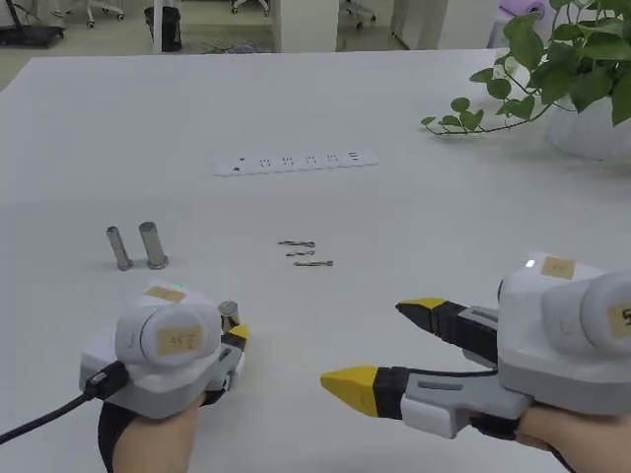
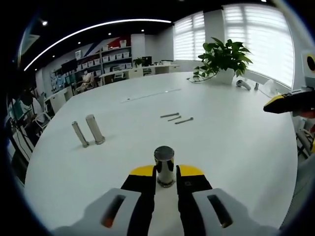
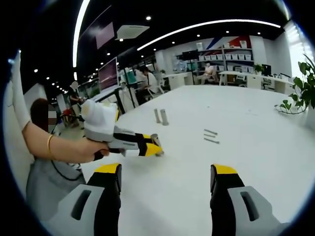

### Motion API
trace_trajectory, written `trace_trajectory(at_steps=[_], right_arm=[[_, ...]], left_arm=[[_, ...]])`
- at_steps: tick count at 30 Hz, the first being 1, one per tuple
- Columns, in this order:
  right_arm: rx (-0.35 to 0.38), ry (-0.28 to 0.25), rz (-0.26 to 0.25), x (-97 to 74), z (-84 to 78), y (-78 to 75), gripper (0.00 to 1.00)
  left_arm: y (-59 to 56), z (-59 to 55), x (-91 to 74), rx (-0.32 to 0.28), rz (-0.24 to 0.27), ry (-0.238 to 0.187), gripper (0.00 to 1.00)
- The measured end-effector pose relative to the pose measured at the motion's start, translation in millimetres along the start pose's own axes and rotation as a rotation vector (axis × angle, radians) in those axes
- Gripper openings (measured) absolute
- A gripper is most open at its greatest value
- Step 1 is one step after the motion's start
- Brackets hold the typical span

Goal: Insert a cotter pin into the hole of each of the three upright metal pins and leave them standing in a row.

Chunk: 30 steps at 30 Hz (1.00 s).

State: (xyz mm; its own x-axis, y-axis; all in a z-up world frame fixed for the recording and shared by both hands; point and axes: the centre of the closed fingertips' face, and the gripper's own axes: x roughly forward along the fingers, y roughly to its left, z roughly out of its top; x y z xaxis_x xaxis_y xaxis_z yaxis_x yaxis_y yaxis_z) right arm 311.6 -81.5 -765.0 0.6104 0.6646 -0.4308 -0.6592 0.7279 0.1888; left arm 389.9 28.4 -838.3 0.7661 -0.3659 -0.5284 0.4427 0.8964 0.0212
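Three cotter pins [image 1: 304, 253] lie together on the white table, seen also as cotter pins [image 2: 175, 118] and cotter pins [image 3: 210, 136]. Two metal pins [image 1: 137, 246] stand upright at the left, side by side; they show too as metal pins [image 2: 88, 131] and metal pins [image 3: 161, 116]. My left gripper [image 2: 166, 179] is shut on a third metal pin [image 2: 164, 164], held upright near the table; its top [image 1: 229, 314] peeks past the gripper body in the head view. My right gripper [image 1: 380, 345] is open and empty, hovering at the front right, its yellow fingertips [image 3: 224, 170] wide apart.
A white power strip [image 1: 296, 162] lies across the table's middle back. A potted plant [image 1: 558, 67] stands at the far right corner. Chairs and desks stand beyond the far edge. A person's arm holds the left gripper [image 3: 120, 140] in the right gripper view.
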Motion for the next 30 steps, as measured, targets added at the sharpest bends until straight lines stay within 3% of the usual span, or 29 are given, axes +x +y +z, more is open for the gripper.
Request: trace_trajectory(at_steps=[5,15,23,30], right_arm=[[-0.011,0.001,0.004,-0.2,3.7,-1.4,0.75],[-0.041,0.028,0.027,3.7,11.3,-10.8,0.7],[-0.033,0.071,0.047,15.6,17.5,-36.1,0.57],[-0.046,0.113,0.043,28.5,21.8,-61.7,0.53]], left_arm=[[-1.8,0.0,-0.8,-0.003,-0.015,-0.005,0.2],[0.9,11.5,-11.3,-0.049,-0.055,-0.057,0.38],[-4.5,19.7,-22.8,-0.065,-0.111,-0.095,0.53],[-3.6,24.7,-32.8,-0.066,-0.14,-0.114,0.65]])
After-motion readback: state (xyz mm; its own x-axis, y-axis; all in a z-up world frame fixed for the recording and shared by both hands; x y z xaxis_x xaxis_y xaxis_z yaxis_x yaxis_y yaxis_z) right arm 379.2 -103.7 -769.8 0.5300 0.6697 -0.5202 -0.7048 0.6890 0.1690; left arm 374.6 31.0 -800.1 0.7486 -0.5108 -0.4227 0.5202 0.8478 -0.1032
